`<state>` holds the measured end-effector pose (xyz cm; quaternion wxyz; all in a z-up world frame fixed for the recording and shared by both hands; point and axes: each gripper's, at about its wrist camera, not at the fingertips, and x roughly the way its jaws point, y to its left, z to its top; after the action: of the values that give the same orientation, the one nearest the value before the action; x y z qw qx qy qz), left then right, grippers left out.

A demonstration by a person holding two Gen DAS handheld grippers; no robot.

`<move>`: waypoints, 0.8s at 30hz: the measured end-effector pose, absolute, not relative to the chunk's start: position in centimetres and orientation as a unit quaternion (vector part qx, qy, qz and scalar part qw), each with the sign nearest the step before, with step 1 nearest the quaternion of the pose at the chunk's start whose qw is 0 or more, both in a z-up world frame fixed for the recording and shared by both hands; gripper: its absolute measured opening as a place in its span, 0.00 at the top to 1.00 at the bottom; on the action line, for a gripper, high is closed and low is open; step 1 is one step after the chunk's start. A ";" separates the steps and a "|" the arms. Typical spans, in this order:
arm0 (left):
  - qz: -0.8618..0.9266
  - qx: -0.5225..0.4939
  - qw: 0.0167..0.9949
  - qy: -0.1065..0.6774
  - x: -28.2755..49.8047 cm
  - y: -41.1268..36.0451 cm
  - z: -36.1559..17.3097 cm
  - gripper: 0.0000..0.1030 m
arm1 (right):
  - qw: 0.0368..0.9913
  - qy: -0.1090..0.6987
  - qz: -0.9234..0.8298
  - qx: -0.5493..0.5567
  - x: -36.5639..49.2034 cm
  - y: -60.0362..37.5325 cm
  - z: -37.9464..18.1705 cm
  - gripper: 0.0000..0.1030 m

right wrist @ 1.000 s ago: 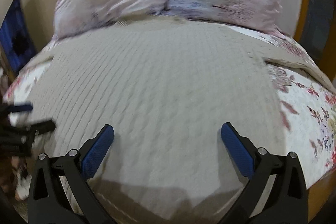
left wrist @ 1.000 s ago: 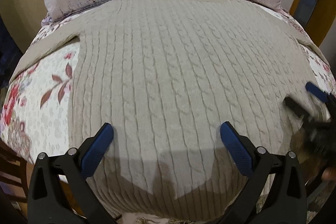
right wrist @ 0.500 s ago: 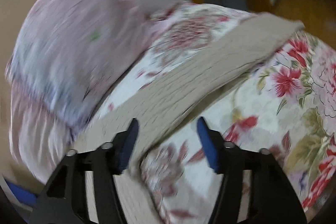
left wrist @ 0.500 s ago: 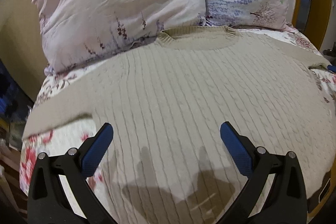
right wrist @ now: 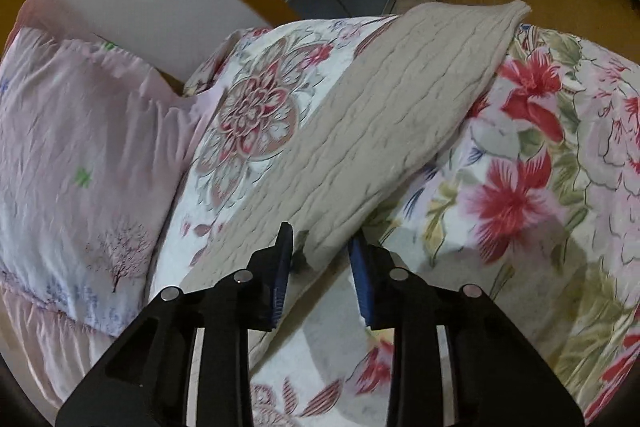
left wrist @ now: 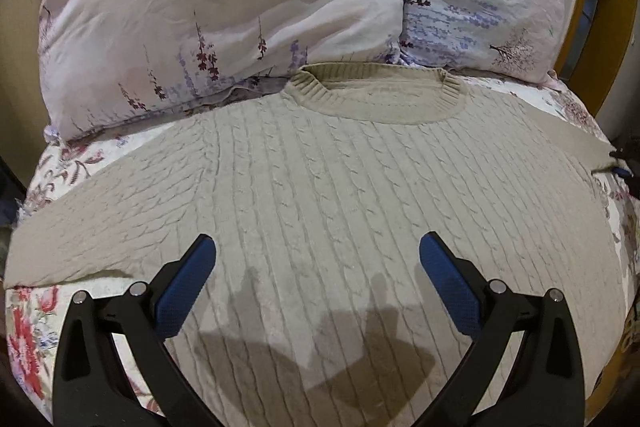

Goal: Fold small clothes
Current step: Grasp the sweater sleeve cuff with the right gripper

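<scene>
The bed (left wrist: 52, 167) under my fingers wears a floral quilt, white with red and pink blooms. A beige cable-knit sweater (left wrist: 340, 195) lies flat and spread on it, directly below and ahead of my left fingers (left wrist: 188, 279), its round collar at the far end. Beyond the collar a pale pink pillow (left wrist: 224, 7) rests on the bed, touching the neckline. One sleeve (right wrist: 400, 99) stretches out across the quilt ahead of my right fingers (right wrist: 284, 267), its near edge between them, its cuff reaching the quilt's far edge
</scene>
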<state>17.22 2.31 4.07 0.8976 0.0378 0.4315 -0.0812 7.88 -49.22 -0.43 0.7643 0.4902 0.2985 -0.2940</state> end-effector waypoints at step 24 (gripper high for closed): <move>-0.104 -0.013 0.916 0.386 17.9 3.8 4.4 0.02 | 0.924 0.348 0.039 0.156 16.5 -23.7 5.3 0.91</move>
<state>17.91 3.79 4.38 0.9164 -0.0126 0.3863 -0.1042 16.49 -23.71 5.27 0.9235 0.1558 0.3482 0.0394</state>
